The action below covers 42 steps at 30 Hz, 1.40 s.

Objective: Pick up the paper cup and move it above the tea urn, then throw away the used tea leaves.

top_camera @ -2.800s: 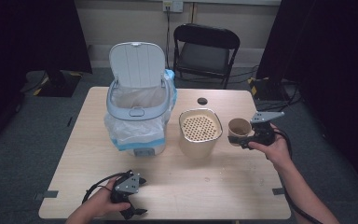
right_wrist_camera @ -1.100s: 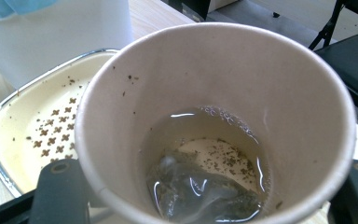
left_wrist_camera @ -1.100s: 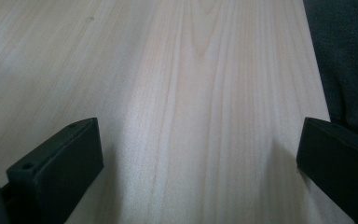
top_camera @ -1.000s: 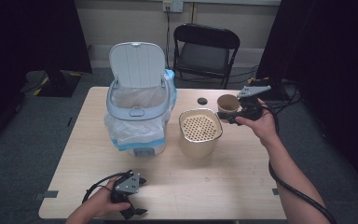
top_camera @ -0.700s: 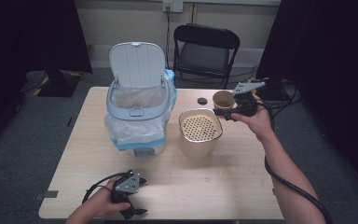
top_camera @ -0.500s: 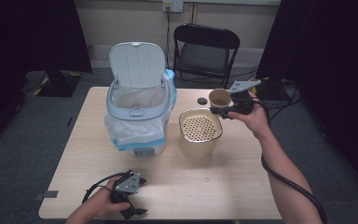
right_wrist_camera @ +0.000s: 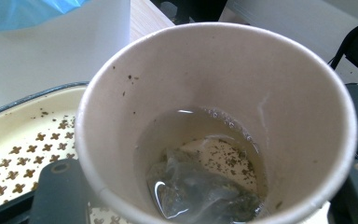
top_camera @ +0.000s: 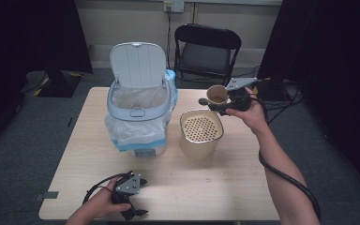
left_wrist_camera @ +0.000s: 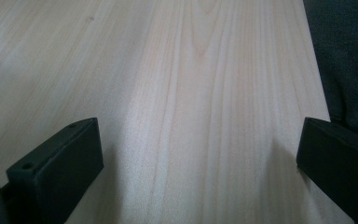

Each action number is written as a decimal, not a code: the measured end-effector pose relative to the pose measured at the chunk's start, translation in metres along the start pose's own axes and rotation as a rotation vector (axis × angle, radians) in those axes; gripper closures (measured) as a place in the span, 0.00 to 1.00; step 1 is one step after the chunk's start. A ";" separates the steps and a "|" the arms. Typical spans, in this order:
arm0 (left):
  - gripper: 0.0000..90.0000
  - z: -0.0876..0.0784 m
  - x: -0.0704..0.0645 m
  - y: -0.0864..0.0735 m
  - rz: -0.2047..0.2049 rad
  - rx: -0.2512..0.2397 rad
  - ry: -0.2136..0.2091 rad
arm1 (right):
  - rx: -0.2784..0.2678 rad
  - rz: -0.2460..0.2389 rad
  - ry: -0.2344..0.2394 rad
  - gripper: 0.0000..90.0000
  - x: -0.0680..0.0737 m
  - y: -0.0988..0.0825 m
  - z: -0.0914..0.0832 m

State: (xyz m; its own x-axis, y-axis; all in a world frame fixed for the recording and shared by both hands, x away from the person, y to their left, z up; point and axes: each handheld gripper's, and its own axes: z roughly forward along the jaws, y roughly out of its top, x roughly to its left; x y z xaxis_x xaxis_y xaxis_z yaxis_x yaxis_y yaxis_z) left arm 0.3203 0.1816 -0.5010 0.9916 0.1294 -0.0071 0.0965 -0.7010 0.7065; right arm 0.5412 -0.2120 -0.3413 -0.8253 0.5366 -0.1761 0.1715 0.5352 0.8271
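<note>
- The left tongs [top_camera: 130, 199] rest at about 7 o'clock on the surface [top_camera: 243, 187], jaws wide apart with nothing between them; the left gripper view shows bare wood grain between the two black jaws.
- The bin [top_camera: 138, 101] stands at 10 o'clock, lid tipped up, a white bag with a blue edge lining it.
- The strainer pot [top_camera: 200, 132] sits just right of centre, its perforated cream insert on top and no liquid visible on it.
- The right tongs [top_camera: 220, 104] are clamped on a paper cup [top_camera: 216, 94], held in the air at 1 o'clock, just beyond the pot's far rim.
- Judged progress: the cup is lifted and brought to the pot, but it is upright and unpoured. Left to do, probably: tip the liquid through the strainer, then bin the tea bag and cup.
- The right gripper view shows what the high view cannot: a wet tea bag [right_wrist_camera: 200, 191] in shallow liquid at the cup's bottom, and specks on its wall. The high view alone places the cup relative to bin and pot.
</note>
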 end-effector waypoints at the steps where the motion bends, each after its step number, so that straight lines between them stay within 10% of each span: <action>1: 0.00 0.000 0.000 0.000 0.001 0.000 0.000 | 0.002 -0.002 -0.001 0.30 -0.001 0.000 0.001; 20: 0.00 0.000 0.000 0.000 0.000 0.000 0.001 | 0.024 -0.067 -0.052 0.31 -0.002 0.004 0.000; 34: 0.00 0.000 0.000 0.000 0.001 -0.005 -0.001 | 0.052 -0.286 -0.142 0.31 0.020 0.012 0.002; 42: 0.00 0.000 0.000 0.000 0.001 -0.004 -0.001 | 0.157 -0.514 -0.263 0.31 0.035 0.014 -0.001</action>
State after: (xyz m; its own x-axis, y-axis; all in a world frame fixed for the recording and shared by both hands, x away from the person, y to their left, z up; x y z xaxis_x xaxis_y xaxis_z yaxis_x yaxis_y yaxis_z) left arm 0.3203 0.1816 -0.5013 0.9917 0.1282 -0.0070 0.0952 -0.6984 0.7093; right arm 0.5142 -0.1866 -0.3349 -0.6661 0.3164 -0.6755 -0.1206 0.8480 0.5161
